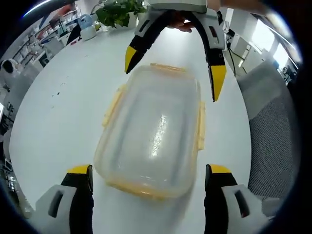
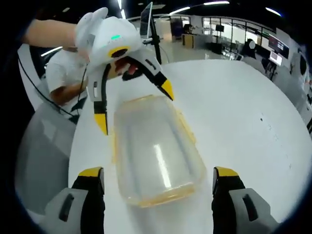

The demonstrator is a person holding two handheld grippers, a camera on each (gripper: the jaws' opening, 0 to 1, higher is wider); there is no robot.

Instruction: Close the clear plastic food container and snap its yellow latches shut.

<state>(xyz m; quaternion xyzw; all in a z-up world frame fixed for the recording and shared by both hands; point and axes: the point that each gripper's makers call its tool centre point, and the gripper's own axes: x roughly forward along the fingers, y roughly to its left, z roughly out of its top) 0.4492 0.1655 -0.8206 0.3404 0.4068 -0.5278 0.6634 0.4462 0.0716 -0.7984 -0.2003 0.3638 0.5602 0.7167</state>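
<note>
Container (image 1: 153,134) seen flat on white tabletop (image 1: 58,122), lid already seated; yellow latches (image 1: 200,126) seen along sides, whether snapped cannot be told. Left tongs (image 1: 148,178) held spread wide at near end of container, nothing gripped. Right tongs (image 2: 158,180) likewise spread, empty, at opposite end, tips straddling it. Step judged: lid closed, latching in hand. Next move judged: one latch to be approached, pressed down against wall until snapped, container steadied by other tongs.

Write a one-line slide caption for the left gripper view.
Two open grippers, left and right, flank a clear container with yellow latches on a white table.
</note>
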